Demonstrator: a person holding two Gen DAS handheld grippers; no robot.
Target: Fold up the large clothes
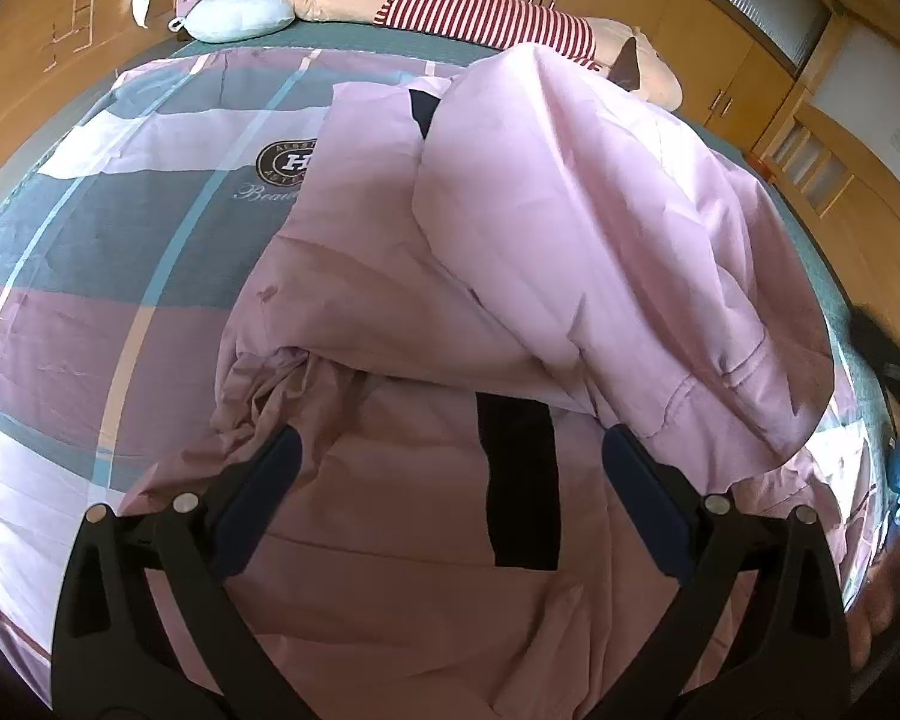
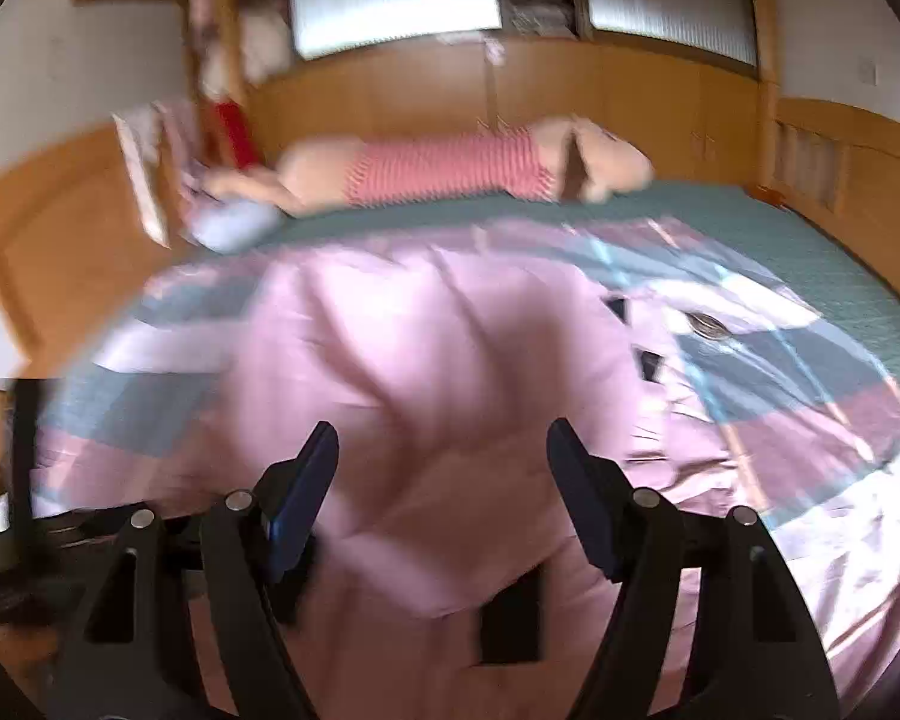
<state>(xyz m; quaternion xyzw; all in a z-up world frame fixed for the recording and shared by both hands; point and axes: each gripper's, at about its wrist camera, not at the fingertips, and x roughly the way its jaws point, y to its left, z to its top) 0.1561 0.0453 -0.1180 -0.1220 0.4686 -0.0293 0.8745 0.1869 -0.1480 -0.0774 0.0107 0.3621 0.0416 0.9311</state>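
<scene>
Left wrist view: my left tongs [image 1: 450,450] stood spread wide over the pink garment [image 1: 510,252], gripping nothing, a black strip [image 1: 519,480] lying flat between the tips. Ahead of them one half lay doubled over in a puffy roll, I judged so the fold could settle on the checked bedspread [image 1: 120,276]. My right tongs [image 2: 444,450] were open too, empty above the same cloth, the picture blurred. Far beyond both pairs a plush toy [image 1: 468,6] lined the bed's far edge.
</scene>
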